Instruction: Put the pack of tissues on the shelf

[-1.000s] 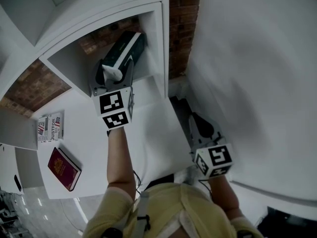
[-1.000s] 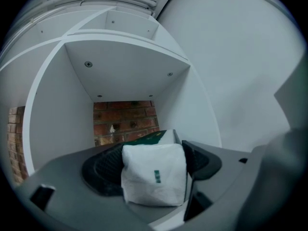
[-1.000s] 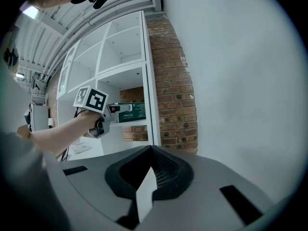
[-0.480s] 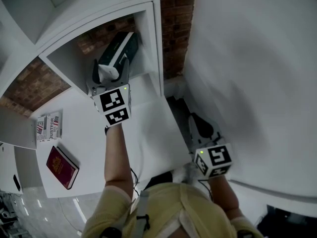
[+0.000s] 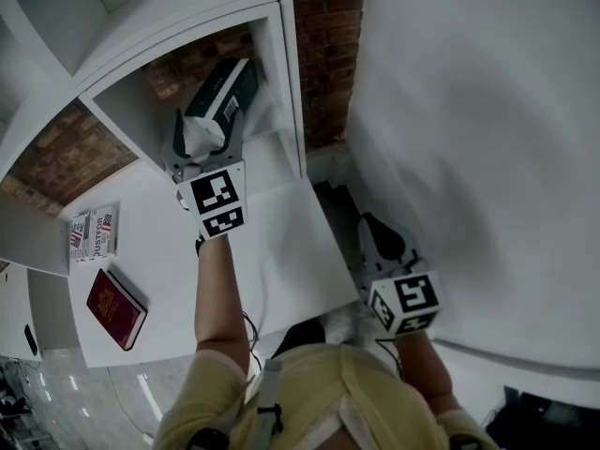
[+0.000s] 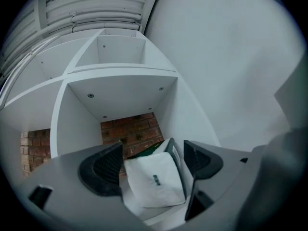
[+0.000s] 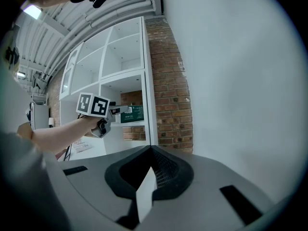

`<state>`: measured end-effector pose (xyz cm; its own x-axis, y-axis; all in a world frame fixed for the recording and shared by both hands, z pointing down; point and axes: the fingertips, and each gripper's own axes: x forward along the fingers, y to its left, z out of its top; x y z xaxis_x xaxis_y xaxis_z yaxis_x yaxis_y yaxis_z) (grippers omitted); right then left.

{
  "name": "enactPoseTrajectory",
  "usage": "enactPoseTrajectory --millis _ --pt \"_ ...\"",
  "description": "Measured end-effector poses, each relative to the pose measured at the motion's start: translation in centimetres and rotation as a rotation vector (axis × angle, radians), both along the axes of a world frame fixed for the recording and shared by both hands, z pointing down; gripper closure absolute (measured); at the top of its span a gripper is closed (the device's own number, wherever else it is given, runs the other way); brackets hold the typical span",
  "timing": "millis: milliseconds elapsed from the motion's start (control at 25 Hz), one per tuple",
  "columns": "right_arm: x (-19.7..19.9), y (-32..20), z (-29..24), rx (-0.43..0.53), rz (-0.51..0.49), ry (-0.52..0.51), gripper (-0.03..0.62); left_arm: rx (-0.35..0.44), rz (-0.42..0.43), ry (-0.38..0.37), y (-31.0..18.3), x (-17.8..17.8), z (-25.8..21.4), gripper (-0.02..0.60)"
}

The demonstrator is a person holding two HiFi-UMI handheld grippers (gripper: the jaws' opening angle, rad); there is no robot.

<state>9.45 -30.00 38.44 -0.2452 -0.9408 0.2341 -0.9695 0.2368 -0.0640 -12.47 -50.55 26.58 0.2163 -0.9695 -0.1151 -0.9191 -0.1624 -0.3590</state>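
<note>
Likely an office or studio room: a white cube shelf (image 5: 289, 92) stands against a bare brick wall (image 5: 328, 45) beside a plain white wall (image 5: 487, 139). A white table (image 5: 150, 251) carries a red book (image 5: 115, 307) and leaflets (image 5: 94, 234). Pipes (image 7: 115, 4) run along the ceiling.

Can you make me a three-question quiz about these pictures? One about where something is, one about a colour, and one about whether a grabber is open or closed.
1. Where is the pack of tissues?
A. On the floor
B. In a shelf compartment
C. On the book

2. What colour is the book on the table?
A. Red
B. Blue
C. Yellow

3. How are the left gripper's jaws?
A. Shut tight
B. Squeezing the pack
C. Open

Answers:
1. B, the pack lies inside the white compartment.
2. A, its cover is dark red.
3. C, the jaws have just been opening, with the pack lying loose between them.
</note>
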Motion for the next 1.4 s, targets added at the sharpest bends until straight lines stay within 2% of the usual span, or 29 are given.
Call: enactPoseTrajectory --millis 120,280,560,880,1400 --pt "0.2 0.6 -0.2 0.009 -0.002 -0.003 0.591 0.009 0.013 0.021 1.3 0.1 -0.5 0.206" --pt "0.3 1.6 -0.6 0.024 -0.009 -0.007 0.591 -0.050 0.074 0.084 3.8 0.6 -0.3 0.207" --pt "0.0 3.8 -1.5 0.056 -0.043 -0.007 0.591 -0.084 0.139 0.144 8.9 1.2 -0.4 0.207" --pt "-0.1 6.9 -2.0 0.084 -0.067 -0.014 0.592 -0.104 0.175 0.158 15.0 1.9 -0.1 0.209" --pt "-0.2 12.2 -2.8 0.124 -0.111 -0.021 0.591 -0.136 0.172 0.193 24.3 1.7 0.7 0.209"
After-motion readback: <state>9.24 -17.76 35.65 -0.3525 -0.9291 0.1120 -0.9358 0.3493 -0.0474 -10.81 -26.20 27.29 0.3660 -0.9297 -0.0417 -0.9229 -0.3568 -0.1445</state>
